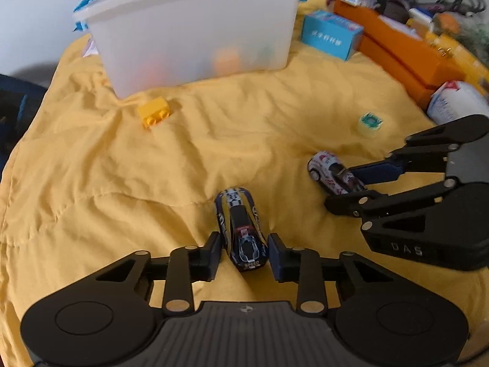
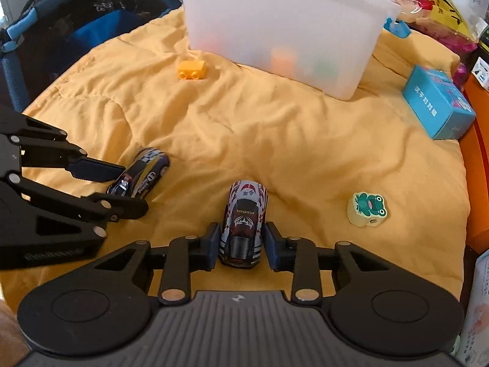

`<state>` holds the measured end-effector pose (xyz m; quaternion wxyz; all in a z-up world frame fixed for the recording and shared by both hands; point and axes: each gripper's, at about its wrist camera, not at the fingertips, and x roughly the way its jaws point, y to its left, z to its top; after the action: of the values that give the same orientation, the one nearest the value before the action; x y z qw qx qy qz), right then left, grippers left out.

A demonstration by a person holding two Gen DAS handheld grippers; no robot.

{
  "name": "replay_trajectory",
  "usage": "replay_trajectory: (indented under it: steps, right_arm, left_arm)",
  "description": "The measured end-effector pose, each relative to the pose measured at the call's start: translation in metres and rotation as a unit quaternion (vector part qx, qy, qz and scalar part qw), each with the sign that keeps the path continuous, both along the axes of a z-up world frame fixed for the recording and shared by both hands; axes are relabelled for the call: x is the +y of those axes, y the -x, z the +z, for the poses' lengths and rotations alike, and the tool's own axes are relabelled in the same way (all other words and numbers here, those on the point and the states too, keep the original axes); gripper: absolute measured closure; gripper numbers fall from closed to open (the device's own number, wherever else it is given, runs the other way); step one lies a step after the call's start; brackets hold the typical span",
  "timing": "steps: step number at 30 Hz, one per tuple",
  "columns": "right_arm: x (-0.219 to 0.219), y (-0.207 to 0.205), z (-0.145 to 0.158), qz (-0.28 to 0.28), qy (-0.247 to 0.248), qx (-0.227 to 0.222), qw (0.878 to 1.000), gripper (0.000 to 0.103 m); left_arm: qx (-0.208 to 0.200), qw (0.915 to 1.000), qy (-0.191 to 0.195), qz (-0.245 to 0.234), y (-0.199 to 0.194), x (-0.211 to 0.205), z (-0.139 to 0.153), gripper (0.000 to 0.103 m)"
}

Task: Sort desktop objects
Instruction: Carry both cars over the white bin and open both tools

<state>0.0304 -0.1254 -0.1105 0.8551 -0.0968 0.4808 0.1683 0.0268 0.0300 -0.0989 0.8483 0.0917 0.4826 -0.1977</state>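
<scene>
Yellow cloth (image 1: 152, 183) covers the desk, all bumpy and soft. The left claw (image 1: 244, 252) sits low around a dark blue car (image 1: 241, 229). Its pads are close on both sides of the car, but a thin gap shows on each side, so it is not squeezing yet. The right claw (image 2: 241, 241) does the same with a white car (image 2: 244, 223). One pad looks like it touches the car, and the other has a small gap. Both cars rest on the cloth, near each other. A big white bin (image 2: 284, 33) stands at the back, with some bright toys inside. A yellow brick (image 2: 192, 68) lies just in front of the bin, and a frog block (image 2: 366, 209) lies off to the right. The cars have wheels, so a car could roll away if one pad pushes it first. The cars are smooth and round, so a weak squeeze could let one slip and drop on the way to the bin. The two claws are close together, so they could bump when they lift.
</scene>
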Motion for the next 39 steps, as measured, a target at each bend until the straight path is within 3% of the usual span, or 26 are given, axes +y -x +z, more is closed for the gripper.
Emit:
replay_trajectory:
  steps: [8, 14, 20, 22, 26, 32, 35, 39]
  right_arm:
    - [-0.006, -0.020, 0.067, -0.009, -0.024, -0.076, 0.997, 0.069]
    - [-0.007, -0.056, 0.119, -0.014, -0.021, -0.147, 0.989, 0.069]
    - [-0.004, -0.113, 0.159, -0.023, -0.045, -0.167, 0.985, 0.069]
    - [-0.001, -0.136, 0.167, -0.029, -0.058, -0.164, 0.984, 0.069]
    - [0.012, -0.168, 0.164, -0.028, -0.040, -0.162, 0.986, 0.069]
    - [0.025, -0.205, 0.124, -0.046, -0.005, -0.117, 0.992, 0.069]
    - [0.027, -0.211, 0.107, -0.050, 0.001, -0.093, 0.994, 0.068]
    - [0.030, -0.214, 0.101, -0.046, 0.017, -0.086, 0.995, 0.067]
  left_arm:
    - [-0.088, 0.9953, 0.042, 0.005, -0.022, 0.017, 0.082, 0.069]
    - [-0.182, 0.9814, 0.060, 0.015, -0.061, 0.024, 0.154, 0.069]
    - [-0.241, 0.9693, 0.046, 0.016, -0.114, 0.020, 0.201, 0.069]
    - [-0.239, 0.9701, 0.040, 0.019, -0.133, 0.017, 0.200, 0.069]
    - [-0.225, 0.9740, 0.007, 0.021, -0.173, 0.009, 0.180, 0.069]
    - [-0.148, 0.9877, -0.012, 0.049, -0.222, 0.008, 0.119, 0.069]
    - [-0.108, 0.9921, -0.001, 0.064, -0.233, 0.014, 0.093, 0.069]
    - [-0.098, 0.9936, -0.016, 0.053, -0.228, 0.014, 0.086, 0.069]
